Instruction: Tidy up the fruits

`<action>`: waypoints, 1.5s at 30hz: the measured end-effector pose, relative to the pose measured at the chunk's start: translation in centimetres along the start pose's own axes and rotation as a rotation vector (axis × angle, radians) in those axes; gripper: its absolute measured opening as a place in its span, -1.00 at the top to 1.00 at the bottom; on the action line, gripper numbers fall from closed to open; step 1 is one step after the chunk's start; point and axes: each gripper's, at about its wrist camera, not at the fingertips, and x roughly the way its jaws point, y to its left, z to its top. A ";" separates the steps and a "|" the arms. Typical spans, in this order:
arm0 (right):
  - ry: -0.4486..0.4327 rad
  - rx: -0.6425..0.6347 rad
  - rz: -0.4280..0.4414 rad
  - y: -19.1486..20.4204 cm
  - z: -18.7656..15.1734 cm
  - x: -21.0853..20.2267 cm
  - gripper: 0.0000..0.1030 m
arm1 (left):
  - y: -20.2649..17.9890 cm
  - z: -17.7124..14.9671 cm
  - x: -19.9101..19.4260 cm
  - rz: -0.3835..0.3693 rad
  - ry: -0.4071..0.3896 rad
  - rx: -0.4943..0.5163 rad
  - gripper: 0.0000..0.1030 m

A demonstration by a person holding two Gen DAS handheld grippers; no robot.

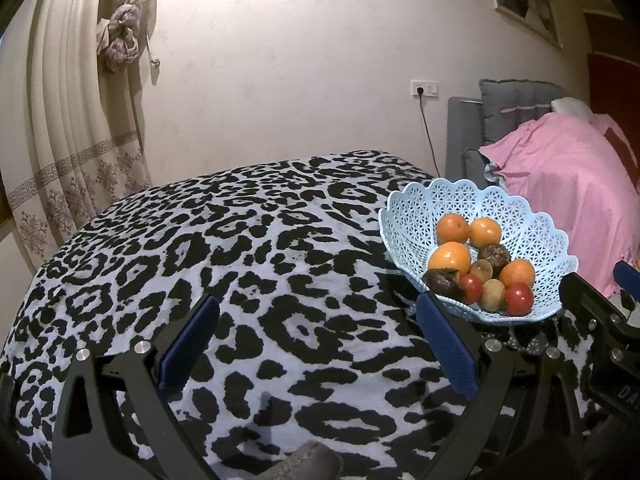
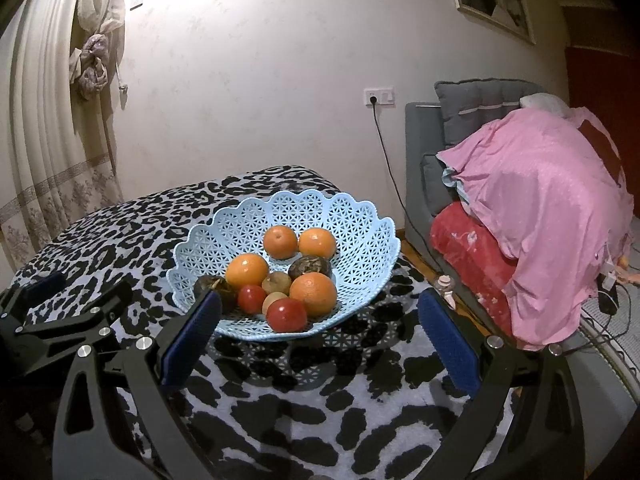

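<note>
Both hand-held grippers hover low with blue pads spread wide and nothing between them: the left hand-held gripper (image 1: 318,330) faces bare cloth, the right hand-held gripper (image 2: 320,330) faces the fruit. Under them is a surface draped in a black-and-white leopard-print cloth (image 1: 248,248). Behind it, a cream wall (image 2: 260,80) with a socket (image 2: 378,96) and cord, a tied-back patterned curtain (image 1: 72,120) on the left, and on the right a grey sofa (image 2: 420,152) heaped with a pink sheet (image 2: 540,208) over a red blanket (image 2: 468,240). A light-blue lattice basket (image 2: 352,220) sits on the cloth just beyond the right gripper's left pad (image 2: 192,336); in the left wrist view it lies off to the right, past that gripper's right pad (image 1: 448,344). Inside: four oranges (image 2: 314,294), two red tomatoes (image 2: 287,314), two small brownish fruits (image 2: 276,282) and two dark, shrivelled ones (image 2: 310,268), all clustered at the bottom.
</note>
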 end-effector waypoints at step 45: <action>0.026 -0.006 -0.015 -0.3 -0.1 0.7 -0.94 | -0.6 -0.5 -0.1 0.003 0.000 0.029 -0.90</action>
